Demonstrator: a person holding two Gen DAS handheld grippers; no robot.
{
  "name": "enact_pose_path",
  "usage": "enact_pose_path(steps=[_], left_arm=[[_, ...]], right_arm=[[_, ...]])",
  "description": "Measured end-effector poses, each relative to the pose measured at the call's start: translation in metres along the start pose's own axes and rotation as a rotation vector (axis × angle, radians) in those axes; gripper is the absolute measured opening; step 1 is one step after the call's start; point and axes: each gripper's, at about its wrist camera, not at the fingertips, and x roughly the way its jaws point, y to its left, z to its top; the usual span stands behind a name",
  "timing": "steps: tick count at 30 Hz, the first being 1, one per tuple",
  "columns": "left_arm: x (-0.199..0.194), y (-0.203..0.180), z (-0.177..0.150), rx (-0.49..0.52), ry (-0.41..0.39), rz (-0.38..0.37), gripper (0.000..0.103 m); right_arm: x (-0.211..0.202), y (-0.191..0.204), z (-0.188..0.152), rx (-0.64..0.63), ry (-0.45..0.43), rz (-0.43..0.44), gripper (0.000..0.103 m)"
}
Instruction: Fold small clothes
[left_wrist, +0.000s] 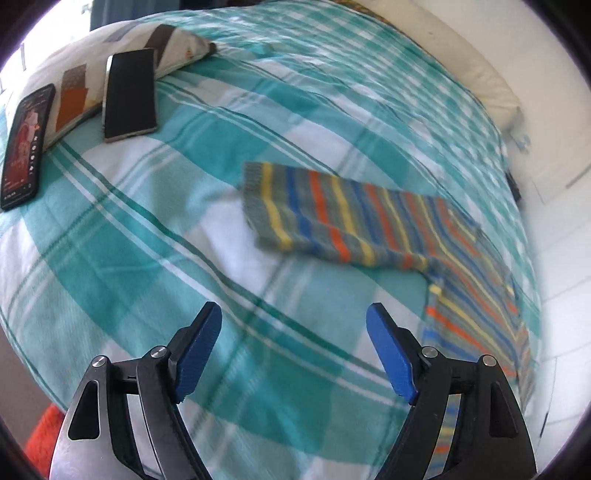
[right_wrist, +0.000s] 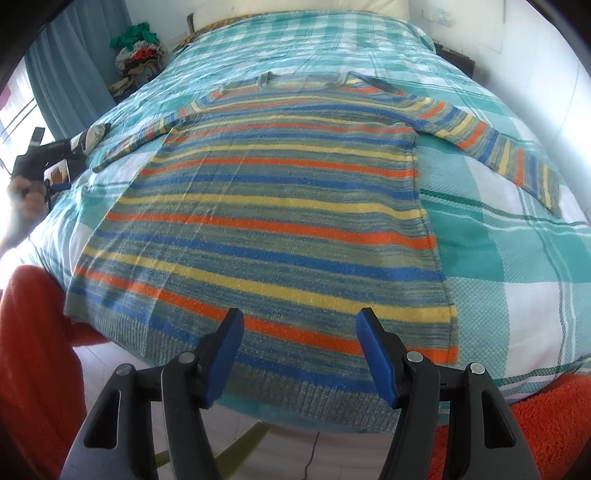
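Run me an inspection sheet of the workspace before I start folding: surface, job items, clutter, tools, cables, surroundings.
Surface: bed with a teal and white plaid cover, lightly wrinkled.
Job's things: one striped sweater laid flat, both sleeves spread outward, hem at the near edge of the bed; no fold made yet.
Clutter: two phones leaning on a patterned pillow at the left side of the bed.
Grippers: left tool open, empty, above the cover near the left sleeve; right tool open, empty, above the hem.
Cables: a thin cord on the floor below the hem.
Surroundings: blue curtain, pile of clothes beside the bed, orange rug.
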Motion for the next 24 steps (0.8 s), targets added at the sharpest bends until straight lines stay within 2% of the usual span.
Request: enact_pose_path(steps=[4,6,10,15,19,24], left_arm=[[-0.018,-0.054,-0.049,0.163,0.017,-0.066,0.086],[-0.022,-0.081,-0.074,0.254,0.03,-0.086,0.087],[-0.014,-0.112,-0.12,0.406,0.06,-0.066,0.091],[0.015,-0.108,-0.167,0.456,0.165,0.01,0.09],[0.007,-0.106,-0.182,0.534,0.139,0.081,0.091],[0.001,-0.092,-0.185,0.546,0.151,0.126,0.091]], right_arm=[[-0.012,-0.022,0.011,0.069,-0.033,-0.008,0.063],[-0.016,-0.033,0.02,0.076,-0.04,-0.044,0.063],[-0.021,-0.049,0.035,0.05,-0.03,-0.084,0.063],[-0.011,-0.061,0.026,0.031,0.052,-0.104,0.066],[-0.007,-0.065,0.007,0.05,0.106,-0.118,0.066],[-0.012,-0.076,-0.001,0.097,0.115,-0.153,0.066]])
